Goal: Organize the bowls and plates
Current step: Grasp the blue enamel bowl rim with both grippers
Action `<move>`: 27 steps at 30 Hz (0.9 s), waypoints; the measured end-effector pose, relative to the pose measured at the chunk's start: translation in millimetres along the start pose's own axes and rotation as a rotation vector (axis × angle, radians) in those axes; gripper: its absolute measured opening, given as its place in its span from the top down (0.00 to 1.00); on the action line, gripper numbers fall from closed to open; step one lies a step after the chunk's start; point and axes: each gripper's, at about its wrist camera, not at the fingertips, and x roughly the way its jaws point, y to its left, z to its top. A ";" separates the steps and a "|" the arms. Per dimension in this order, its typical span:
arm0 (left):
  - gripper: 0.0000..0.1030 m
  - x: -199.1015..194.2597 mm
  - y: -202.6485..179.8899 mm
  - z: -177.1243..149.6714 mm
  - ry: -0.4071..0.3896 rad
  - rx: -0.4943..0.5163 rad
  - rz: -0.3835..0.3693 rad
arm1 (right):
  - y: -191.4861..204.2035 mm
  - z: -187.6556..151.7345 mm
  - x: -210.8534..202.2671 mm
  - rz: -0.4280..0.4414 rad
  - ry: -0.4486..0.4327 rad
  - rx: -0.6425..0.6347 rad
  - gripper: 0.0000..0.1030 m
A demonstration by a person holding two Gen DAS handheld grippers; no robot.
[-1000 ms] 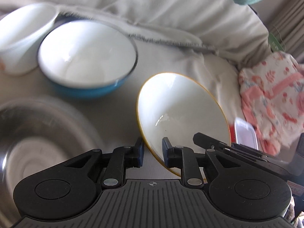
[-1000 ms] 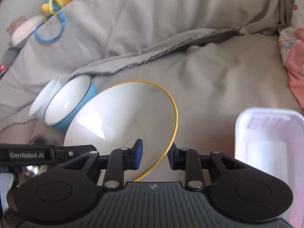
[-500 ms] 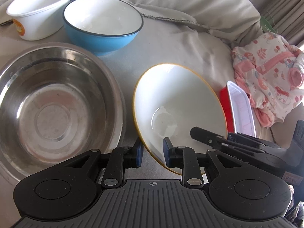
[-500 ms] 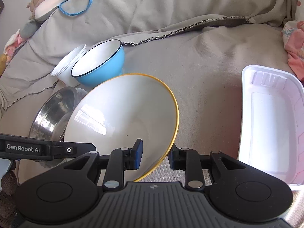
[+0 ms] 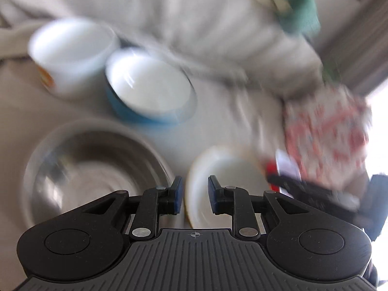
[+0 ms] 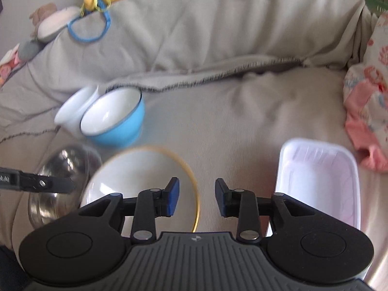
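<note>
Two views looking down on a soft grey bed cover [image 6: 242, 126] with dishes laid out on top. Very blurry in the left wrist view, so hard to be sure of small things there.

Near the bottom middle of both views: a white bowl with a yellow rim [image 5: 225, 177] [image 6: 135, 177], seemingly sitting low on the cover, just beside a big steel bowl [image 5: 92, 169] [image 6: 60, 169] at the lower left. Probably put there to keep the bowls close together in one group.

Left gripper [image 5: 194, 194] open, jaws apart, with the bowl's near rim in the gap but not pinched. Right gripper [image 6: 196, 197] open wide too, with the other edge of the yellow rim showing in the gap, gripping nothing. One on each side of the bowl, likely for steady carrying of so wide a dish.

Farther up and to the left: a blue bowl [image 5: 150, 92] [image 6: 114, 118] with a white inside, touching or almost touching a white cup-shaped bowl [image 5: 70, 53] [image 6: 72, 106] behind. Hard to tell which.

At the lower right of the right wrist view: a white plastic tray [image 6: 317, 181], apart from the bowls. At the right edge, a pink flowered cloth [image 6: 366, 111], likely no part of the job.

Next, perhaps: nesting small bowls inside big ones. Best done slowly on such a soft, wobbly cover.
</note>
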 end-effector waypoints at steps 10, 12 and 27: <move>0.75 33.4 44.2 70.6 -0.159 -0.113 0.227 | 49.8 61.3 79.5 0.125 0.096 0.113 0.52; 0.75 46.2 47.4 75.9 -0.142 -0.084 0.257 | 57.2 67.0 101.8 0.116 0.121 0.131 0.52; 0.73 95.3 42.6 87.5 -0.017 -0.026 0.259 | 64.1 80.2 156.6 0.229 0.229 0.100 0.63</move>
